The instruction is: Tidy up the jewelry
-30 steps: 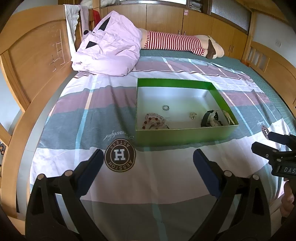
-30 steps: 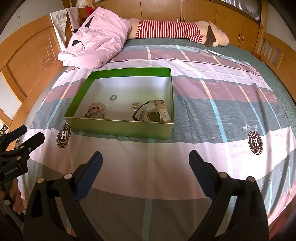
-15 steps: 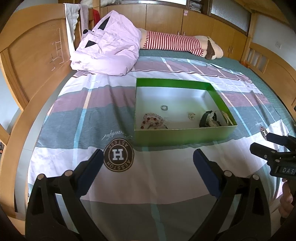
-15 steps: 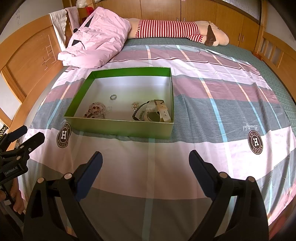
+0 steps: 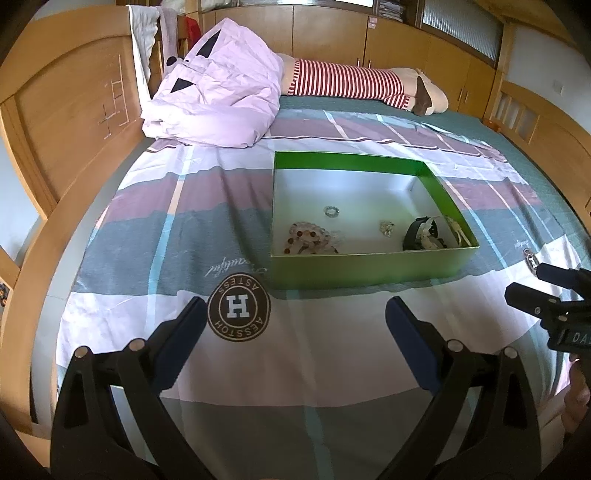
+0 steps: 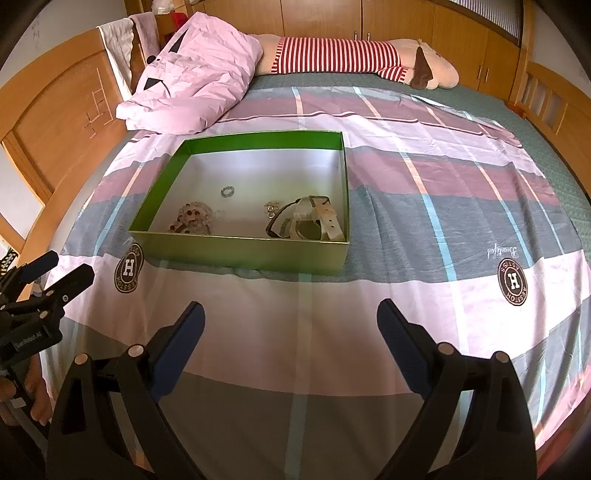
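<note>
1. Since a second ago the left wrist view has drifted a little: the green box (image 5: 369, 266) and the round "H" emblem (image 5: 239, 309) now sit slightly left of where they appeared; the right wrist view is nearly unchanged, and the jewelry has not shifted.
2. Surface: a bed with a striped sheet (image 6: 406, 192) in pink, grey-green and white bands. Beyond the green box lie a crumpled pink quilt (image 5: 218, 103) and a long plush toy in a red-striped shirt (image 6: 354, 59). A wooden headboard (image 5: 70, 122) stands to the box's left, and wooden cabinets (image 6: 399, 18) run along the far wall.
3. Left gripper (image 5: 293, 328): fingers spread wide apart, holding nothing, above the white band of sheet just short of the box's near wall.
4. Right gripper (image 6: 290, 325): fingers likewise wide apart and empty, over the same white band near the box's front wall. A hand (image 6: 35, 391) shows at the lower left edge of this view.
5. Inside the box, well ahead of both grippers: a beaded bracelet (image 6: 192, 219) near the front left corner, a small ring (image 6: 228, 191) further back, a small metal trinket (image 6: 272, 208) near the middle, and a tangle of watch straps (image 6: 310, 223) in the front right corner.
</note>
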Demonstrator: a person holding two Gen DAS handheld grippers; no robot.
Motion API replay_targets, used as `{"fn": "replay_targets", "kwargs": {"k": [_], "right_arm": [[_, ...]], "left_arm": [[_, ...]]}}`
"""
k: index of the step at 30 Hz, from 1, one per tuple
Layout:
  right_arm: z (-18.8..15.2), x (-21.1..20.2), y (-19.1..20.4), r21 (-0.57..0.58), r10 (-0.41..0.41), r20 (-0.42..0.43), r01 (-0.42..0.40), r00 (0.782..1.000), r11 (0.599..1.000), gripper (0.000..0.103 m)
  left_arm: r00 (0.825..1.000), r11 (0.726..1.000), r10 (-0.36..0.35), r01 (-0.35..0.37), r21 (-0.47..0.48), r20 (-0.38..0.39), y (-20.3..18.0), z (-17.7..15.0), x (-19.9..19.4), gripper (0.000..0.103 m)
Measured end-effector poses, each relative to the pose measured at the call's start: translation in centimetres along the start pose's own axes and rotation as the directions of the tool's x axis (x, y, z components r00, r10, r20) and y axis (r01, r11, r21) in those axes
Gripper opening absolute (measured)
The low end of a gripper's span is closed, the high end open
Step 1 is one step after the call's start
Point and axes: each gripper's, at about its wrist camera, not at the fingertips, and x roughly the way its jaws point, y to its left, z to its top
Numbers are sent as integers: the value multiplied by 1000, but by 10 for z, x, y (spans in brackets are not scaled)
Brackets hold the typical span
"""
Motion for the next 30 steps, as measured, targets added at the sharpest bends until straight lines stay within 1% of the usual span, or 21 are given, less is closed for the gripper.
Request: {"fn": "replay_targets", "kwargs": {"k": [2,7,16,30], "right_arm": [[0,0,-1,6,8,-4,-8,1000,1000,94],[0,0,1,-4,-18,4,18,1000,1000,94],[0,-1,0,-6,-26,8,26,1000,1000,94],[1,0,-1,-6,-23,1,23,1000,1000,94]], "left_arm": [[1000,1000,-2,2,2,-3,0,0,1,98],[1000,1000,1,-1,4,-4,0,0,1,98],[1000,1000,-2,2,6,-3,1,0,1,98],[1000,1000,1,-1,13,-3,-1,-1,2,98]]}}
